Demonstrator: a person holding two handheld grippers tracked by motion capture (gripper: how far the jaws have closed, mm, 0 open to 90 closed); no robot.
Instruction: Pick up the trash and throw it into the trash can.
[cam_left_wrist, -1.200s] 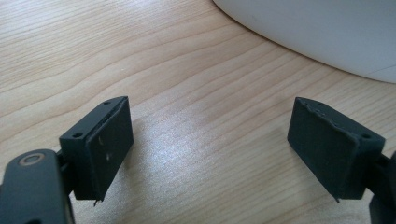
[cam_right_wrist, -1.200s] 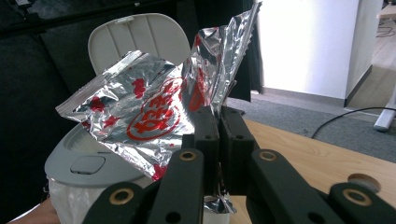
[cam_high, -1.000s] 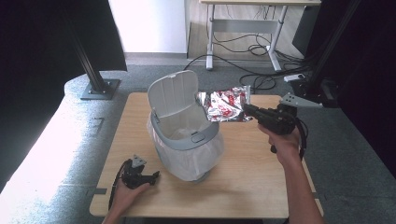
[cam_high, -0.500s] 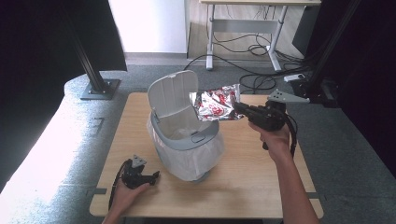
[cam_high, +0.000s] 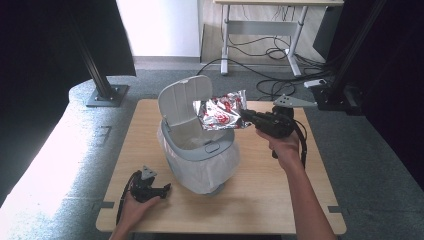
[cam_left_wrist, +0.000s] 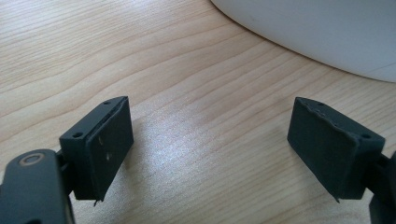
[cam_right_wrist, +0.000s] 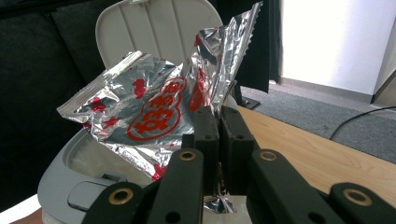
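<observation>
Above the bin (cam_high: 200, 150), right gripper (cam_high: 246, 116) pinches foil wrapper (cam_high: 222, 110).

Light wood tabletop (cam_high: 280, 200) sits on grey carpet floor (cam_high: 360, 150), with black curtains (cam_high: 45, 45) hanging at left and right. A white wall panel (cam_high: 160, 27) at the back is brightly lit, and a strong patch of light washes out the floor at lower left. Behind it stands a second desk (cam_high: 280, 5) on grey metal legs with black cables (cam_high: 270, 50) tangled on the wood floor beneath, plus a black stand base (cam_high: 105, 95) at left.
</observation>
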